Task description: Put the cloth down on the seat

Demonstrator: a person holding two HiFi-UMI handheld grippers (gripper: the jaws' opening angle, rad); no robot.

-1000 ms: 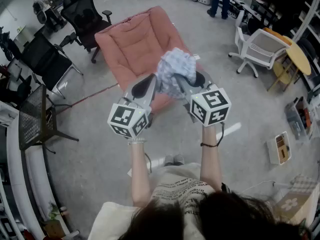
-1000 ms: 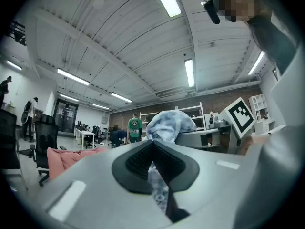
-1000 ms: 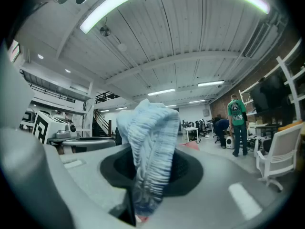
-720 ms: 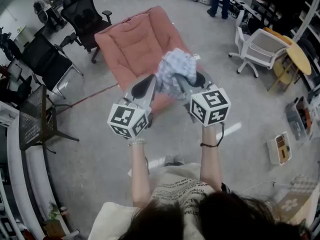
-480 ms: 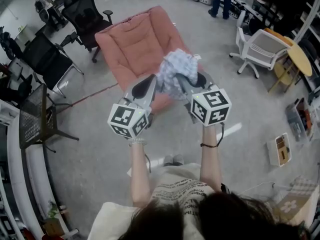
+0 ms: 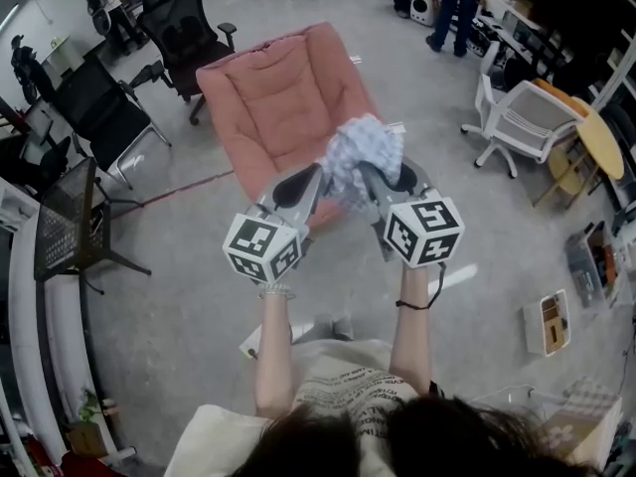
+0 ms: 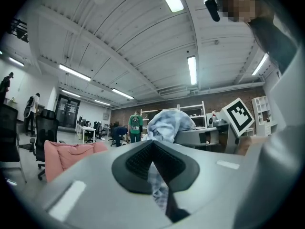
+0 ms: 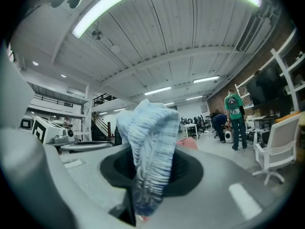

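A bunched pale blue-and-white cloth (image 6: 360, 159) hangs in the air between my two grippers, over the front edge of a pink cushioned seat (image 6: 278, 102). My left gripper (image 6: 316, 179) is shut on the cloth's left side; a strip of the cloth (image 7: 157, 185) shows pinched between its dark pads. My right gripper (image 6: 366, 177) is shut on the right side, with a ribbed fold of the cloth (image 8: 150, 156) rising out of its jaws. Both grippers point level, close together. The pink seat (image 7: 66, 151) shows low at the left in the left gripper view.
Black office chairs (image 6: 184, 33) stand behind the seat and another (image 6: 94, 117) at its left. A white chair (image 6: 527, 112) and a round wooden table (image 6: 606, 142) are at the right. People (image 6: 457, 3) stand far back. A red line crosses the floor (image 6: 189, 189).
Both grippers and the cloth have shifted a little lower and rightward in the head view; the seat and room show slightly further up the frame. The grip on the cloth is unchanged.
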